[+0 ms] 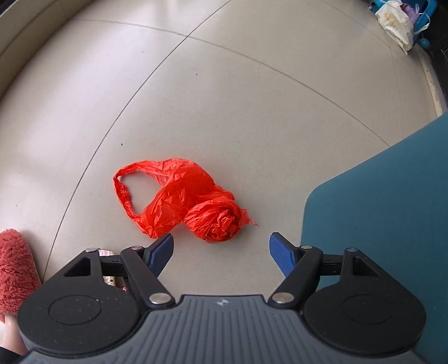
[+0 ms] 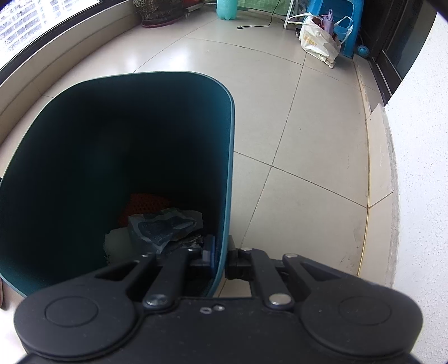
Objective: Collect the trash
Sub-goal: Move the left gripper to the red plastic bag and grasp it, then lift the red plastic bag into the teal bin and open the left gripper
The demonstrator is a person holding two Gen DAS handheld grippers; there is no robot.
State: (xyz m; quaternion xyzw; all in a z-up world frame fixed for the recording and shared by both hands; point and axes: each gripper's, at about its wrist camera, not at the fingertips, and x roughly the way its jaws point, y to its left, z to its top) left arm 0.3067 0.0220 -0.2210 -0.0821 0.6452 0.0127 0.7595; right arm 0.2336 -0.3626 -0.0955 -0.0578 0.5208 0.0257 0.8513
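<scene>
A crumpled red plastic bag [image 1: 184,201] lies on the tiled floor, just ahead of my left gripper [image 1: 221,249]. That gripper is open and empty, its blue pads [image 1: 161,253] wide apart and a little short of the bag. The teal trash bin [image 1: 392,212] stands to its right. In the right wrist view my right gripper [image 2: 221,253] is shut on the bin's right wall [image 2: 228,173], one finger inside and one outside. Inside the bin lie a crumpled printed wrapper [image 2: 165,226], something red [image 2: 145,204] and a white scrap [image 2: 117,243].
A red fuzzy slipper [image 1: 15,268] sits at the left edge by my left gripper. A white shopping bag [image 2: 319,42] leans on a blue stool [image 2: 347,25] at the far side. A window ledge [image 2: 42,64] runs along the left, a white wall [image 2: 420,168] on the right.
</scene>
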